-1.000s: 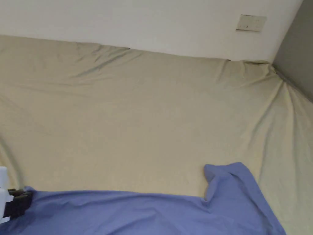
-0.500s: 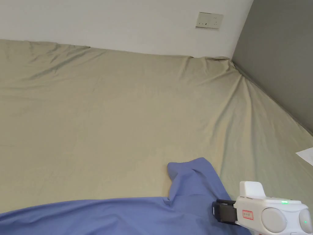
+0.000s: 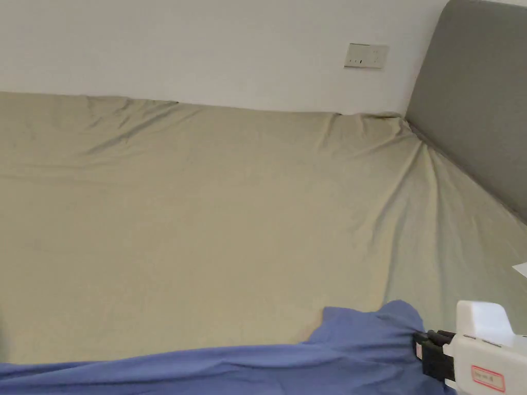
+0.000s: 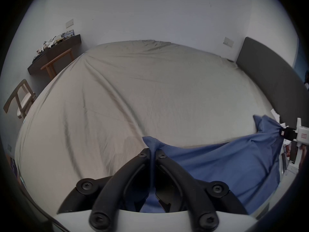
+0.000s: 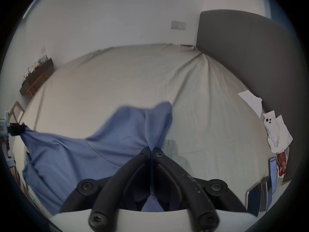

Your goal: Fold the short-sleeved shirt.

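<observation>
A blue short-sleeved shirt [image 3: 288,360] hangs stretched along the near edge of the bed, held up between both grippers. My left gripper [image 4: 152,153] is shut on one bunched end of the shirt [image 4: 217,165], with cloth poking out above its tips. My right gripper [image 5: 151,150] is shut on the other end, and a flap of the shirt [image 5: 130,131] stands up above the jaws. In the head view the right gripper [image 3: 423,347] sits at the bottom right, pinching the cloth. The far-off right gripper [image 4: 284,132] and far-off left gripper [image 5: 20,129] each show at the shirt's opposite end.
The bed's beige sheet [image 3: 216,216] spreads wide beyond the shirt. A grey headboard [image 3: 478,103] stands at the right. White papers and a phone [image 5: 270,126] lie by the headboard. A dark shelf [image 4: 55,51] and a wooden chair [image 4: 20,98] stand past the bed's left side.
The head camera has swung right and slightly up. The right gripper has come into the head view, holding the shirt's right end, and has moved right; the sleeve flap now sits lower and bunched.
</observation>
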Tool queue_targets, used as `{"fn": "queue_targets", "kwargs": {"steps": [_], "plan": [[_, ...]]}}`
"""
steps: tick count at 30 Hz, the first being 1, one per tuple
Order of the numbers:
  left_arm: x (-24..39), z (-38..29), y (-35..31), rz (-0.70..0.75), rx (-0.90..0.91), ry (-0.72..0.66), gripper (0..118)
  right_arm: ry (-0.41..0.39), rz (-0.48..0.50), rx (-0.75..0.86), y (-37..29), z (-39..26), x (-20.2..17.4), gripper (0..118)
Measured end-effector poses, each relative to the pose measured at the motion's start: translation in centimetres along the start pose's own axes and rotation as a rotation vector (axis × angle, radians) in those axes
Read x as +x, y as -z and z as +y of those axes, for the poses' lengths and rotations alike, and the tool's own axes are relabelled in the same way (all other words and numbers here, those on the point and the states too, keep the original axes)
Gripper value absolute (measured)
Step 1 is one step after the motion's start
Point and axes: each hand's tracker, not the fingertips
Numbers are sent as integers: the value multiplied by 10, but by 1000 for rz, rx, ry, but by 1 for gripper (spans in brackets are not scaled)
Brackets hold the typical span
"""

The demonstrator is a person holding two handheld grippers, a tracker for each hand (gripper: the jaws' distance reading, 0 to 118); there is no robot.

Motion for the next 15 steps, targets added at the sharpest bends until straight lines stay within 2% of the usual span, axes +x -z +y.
{"fn": "queue_targets", "kwargs": {"steps": [2,5,8,13,15], "plan": [[-5,-14,-27,1,15,-14,5,12,-22,38,-39,-14,1,5],[-16,-42,-63,-9,40,-51,5,60,-4,92,-94,-46,3,5],[-26,-71,-91,-28,36,-102,5,63,-28,92,-132,-80,-1,5],[-23,-118,-98,-9,-44,-100,5,51,-89,18,-140,-132,-7,5],[-21,-134,-91,2,-83,-79,5,76,-120,-51,-129,-148,-7,5]]}}
